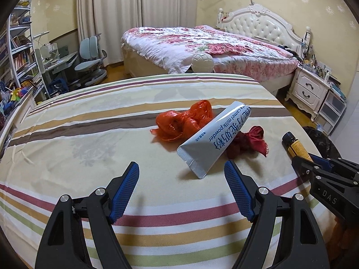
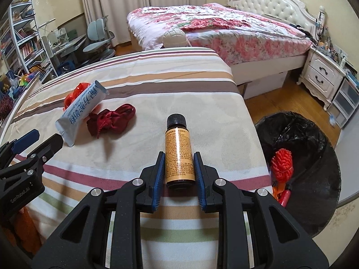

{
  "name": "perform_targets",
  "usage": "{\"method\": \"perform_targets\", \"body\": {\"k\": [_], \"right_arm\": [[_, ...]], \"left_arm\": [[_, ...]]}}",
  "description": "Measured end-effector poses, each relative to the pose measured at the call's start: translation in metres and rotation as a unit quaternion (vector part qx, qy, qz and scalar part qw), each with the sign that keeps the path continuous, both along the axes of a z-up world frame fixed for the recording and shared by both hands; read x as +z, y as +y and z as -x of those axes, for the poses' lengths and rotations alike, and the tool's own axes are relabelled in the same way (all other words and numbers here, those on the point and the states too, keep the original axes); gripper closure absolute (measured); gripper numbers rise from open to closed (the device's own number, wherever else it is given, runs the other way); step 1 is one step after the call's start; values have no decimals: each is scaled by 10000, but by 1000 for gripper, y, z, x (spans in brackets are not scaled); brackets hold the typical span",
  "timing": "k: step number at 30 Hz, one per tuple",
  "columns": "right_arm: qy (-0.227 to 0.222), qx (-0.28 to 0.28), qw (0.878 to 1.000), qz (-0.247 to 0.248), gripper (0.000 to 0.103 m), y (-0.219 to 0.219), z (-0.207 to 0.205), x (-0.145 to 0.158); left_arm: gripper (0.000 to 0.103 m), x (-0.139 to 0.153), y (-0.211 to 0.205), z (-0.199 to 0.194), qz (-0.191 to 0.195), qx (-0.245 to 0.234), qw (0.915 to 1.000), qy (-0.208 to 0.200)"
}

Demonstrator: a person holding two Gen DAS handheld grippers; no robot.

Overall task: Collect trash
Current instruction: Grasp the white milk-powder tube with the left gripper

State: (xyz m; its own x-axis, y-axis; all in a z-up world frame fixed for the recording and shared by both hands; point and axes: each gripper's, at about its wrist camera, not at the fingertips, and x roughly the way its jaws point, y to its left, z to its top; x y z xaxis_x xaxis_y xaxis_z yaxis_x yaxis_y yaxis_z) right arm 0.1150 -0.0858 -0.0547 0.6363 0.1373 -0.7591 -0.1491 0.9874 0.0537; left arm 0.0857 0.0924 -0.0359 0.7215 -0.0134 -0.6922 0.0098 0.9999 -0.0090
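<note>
The right gripper [image 2: 178, 168] is clamped on the bottle [image 2: 178, 154], its blue pads pressing the label on both flanks near the base; the bottle's long axis runs straight out along the fingers toward 12 o'clock, black cap at the far end. In the right wrist view the bin [image 2: 298, 148], lined with a black bag and already holding some red trash, stands on the floor at about 3 o'clock from that gripper, just past the edge of the striped table [image 2: 202, 103]. So the move in hand, as I judge it, is a swing toward 3 o'clock to carry the bottle clear of the table edge and over the bin mouth before letting go; the right hand is plainly the nearer one to the bin. The left gripper [image 1: 181, 188] hangs wide open and holds nothing. Ahead of it, at roughly 1 o'clock in its own view, lies the sachet [image 1: 215, 139], long axis slanting from its near crimped end up toward 1 o'clock, propped on the orange bag [image 1: 184, 121] at its 11 o'clock side and the red cloth [image 1: 246, 143] at its 3 o'clock side. The sachet's near end sits between the lines of the two open fingers, but apart from them.
</note>
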Motion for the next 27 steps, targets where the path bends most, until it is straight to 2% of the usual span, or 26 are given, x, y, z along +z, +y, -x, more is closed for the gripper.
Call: {"method": "perform_targets", "body": {"k": [11, 13, 20, 21, 26, 27], "right_arm": [[5, 59, 9999, -93, 78, -3, -7, 0], [5, 60, 9999, -114, 78, -3, -7, 0], [-2, 64, 9999, -93, 78, -3, -7, 1], [-4, 65, 9999, -91, 78, -3, -6, 1], [-3, 63, 9999, -89, 79, -3, -6, 1], [-1, 65, 9999, -91, 79, -3, -6, 1]], "left_arm": [[26, -5, -13, -26, 21, -139, 9996, 225], [40, -6, -13, -26, 32, -192, 9995, 242], [71, -7, -9, -22, 204, -276, 9989, 309], [79, -7, -9, -21, 255, -315, 9987, 308], [89, -6, -8, -14, 353, -403, 9982, 270], [93, -6, -8, -11, 361, -425, 9981, 263]]}}
